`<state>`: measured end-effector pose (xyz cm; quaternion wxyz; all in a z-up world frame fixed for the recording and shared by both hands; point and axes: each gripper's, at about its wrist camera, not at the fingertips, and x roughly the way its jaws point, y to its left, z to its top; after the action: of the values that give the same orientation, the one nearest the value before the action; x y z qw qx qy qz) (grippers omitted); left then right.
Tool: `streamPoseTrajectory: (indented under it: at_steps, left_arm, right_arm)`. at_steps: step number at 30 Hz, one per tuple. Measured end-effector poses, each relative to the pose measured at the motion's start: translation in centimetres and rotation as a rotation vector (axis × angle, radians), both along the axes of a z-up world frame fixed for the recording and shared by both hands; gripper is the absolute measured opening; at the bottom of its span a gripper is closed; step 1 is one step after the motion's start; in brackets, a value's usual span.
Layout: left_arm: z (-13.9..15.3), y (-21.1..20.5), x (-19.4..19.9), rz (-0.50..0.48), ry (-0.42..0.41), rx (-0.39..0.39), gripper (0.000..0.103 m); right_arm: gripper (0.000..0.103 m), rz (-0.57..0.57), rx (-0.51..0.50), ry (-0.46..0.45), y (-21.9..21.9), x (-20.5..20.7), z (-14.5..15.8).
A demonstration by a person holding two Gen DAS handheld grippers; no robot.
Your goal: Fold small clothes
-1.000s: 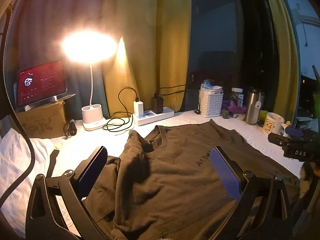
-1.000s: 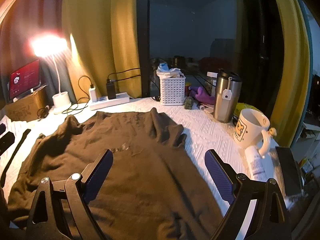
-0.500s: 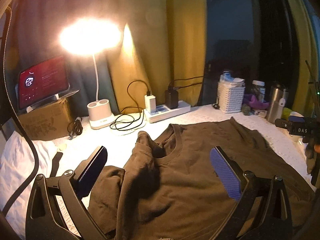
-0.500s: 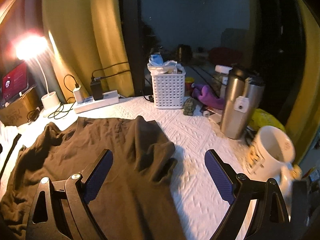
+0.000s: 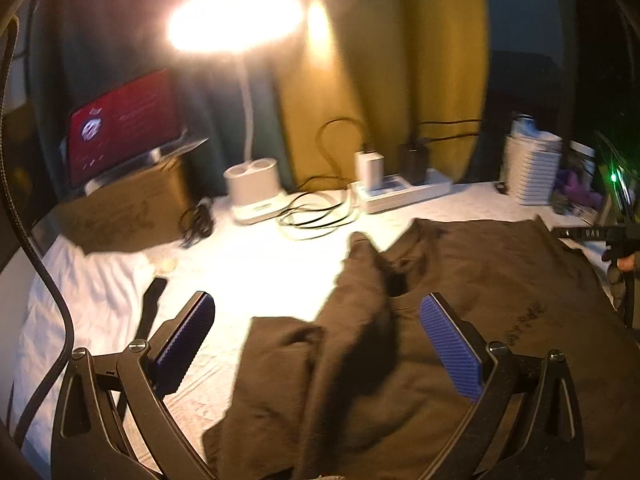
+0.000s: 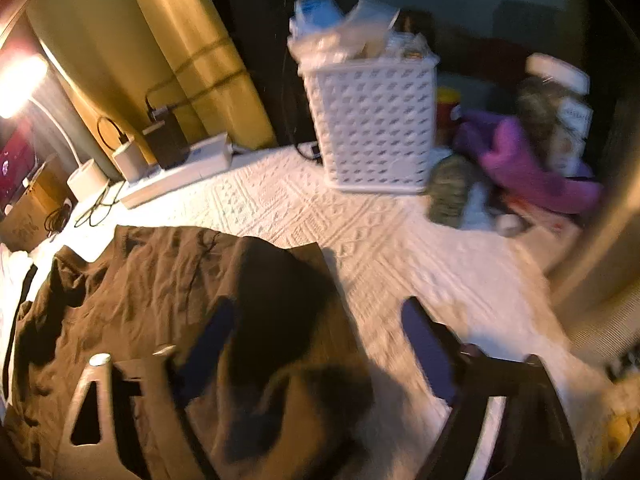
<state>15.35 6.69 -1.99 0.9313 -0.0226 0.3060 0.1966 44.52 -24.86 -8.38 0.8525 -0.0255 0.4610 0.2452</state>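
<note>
A dark brown T-shirt (image 5: 460, 304) lies spread on the white textured cloth, collar toward the far side, its left sleeve crumpled and folded over. My left gripper (image 5: 318, 344) is open and empty above that left sleeve and shoulder. My right gripper (image 6: 316, 344) is open and empty over the shirt's (image 6: 160, 288) right sleeve edge, low and close to the fabric. The right gripper also shows at the far right edge of the left wrist view (image 5: 600, 236).
A lit desk lamp (image 5: 252, 184), power strip with chargers (image 5: 400, 188), cables, cardboard box (image 5: 128, 208) with a red-screen tablet (image 5: 124, 124) line the back. A white basket (image 6: 372, 120), purple cloth (image 6: 520, 156) and a jar stand back right.
Both grippers have moved outward and lower: the left toward the shirt's left sleeve, the right toward the right sleeve and the basket. Both views are motion-blurred. Both stay open.
</note>
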Motion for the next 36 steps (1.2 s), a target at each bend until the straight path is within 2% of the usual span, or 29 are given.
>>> streamPoseTrajectory:
  at_steps: [1,2,9,10,11,12,13,16,20,23,26,31,36]
  left_arm:
    - [-0.2,0.7,0.0,0.014,0.009,-0.007,0.102]
    - [-0.3,1.3,-0.1,0.029,0.017,-0.005,0.102]
    - [-2.4,7.4,-0.2,0.086,0.111,-0.031,0.101]
    - [-2.9,8.1,-0.1,0.084,0.127,-0.038,0.101]
    - [-3.1,8.3,0.0,0.082,0.136,-0.042,0.101]
    - [-3.5,8.7,0.1,0.075,0.146,-0.048,0.101]
    - [-3.6,8.9,0.3,0.067,0.15,-0.051,0.101]
    - [-4.3,9.2,0.9,0.028,0.162,-0.07,0.101]
    - [-4.9,9.5,1.6,-0.006,0.16,-0.09,0.101]
    - [-5.3,10.1,1.7,-0.006,0.163,-0.11,0.101]
    - [-5.8,10.6,1.7,-0.002,0.169,-0.124,0.101]
    - [-5.9,11.6,1.4,-0.002,0.151,-0.159,0.101]
    - [-5.2,11.7,0.7,-0.025,0.116,-0.172,0.101]
  right_arm:
    - [0.068,0.006,-0.007,0.022,0.4,0.6,-0.7]
    - [0.067,0.011,-0.019,0.044,0.7,1.1,-1.2]
    - [0.051,0.059,-0.045,0.006,1.7,-0.3,-1.5]
    - [0.037,0.071,-0.05,0.002,2.0,-0.5,-1.5]
    - [0.03,0.085,-0.048,0.004,2.3,-0.8,-1.5]
    - [0.017,0.085,-0.056,-0.002,2.4,-1.0,-1.5]
    - [0.008,0.087,-0.067,0.002,2.6,-1.3,-1.5]
    - [0.006,0.058,-0.081,-0.009,2.1,-1.6,-1.5]
    - [0.005,-0.07,-0.132,-0.032,-0.8,-1.9,-0.7]
    - [0.005,-0.157,-0.144,-0.034,-3.3,-2.1,0.0]
    - [0.005,-0.195,-0.15,-0.029,-4.7,-3.0,0.5]
    - [0.005,-0.196,-0.116,-0.078,-3.9,-5.0,2.8]
    - [0.005,-0.117,-0.057,-0.164,-1.4,-7.6,6.6]
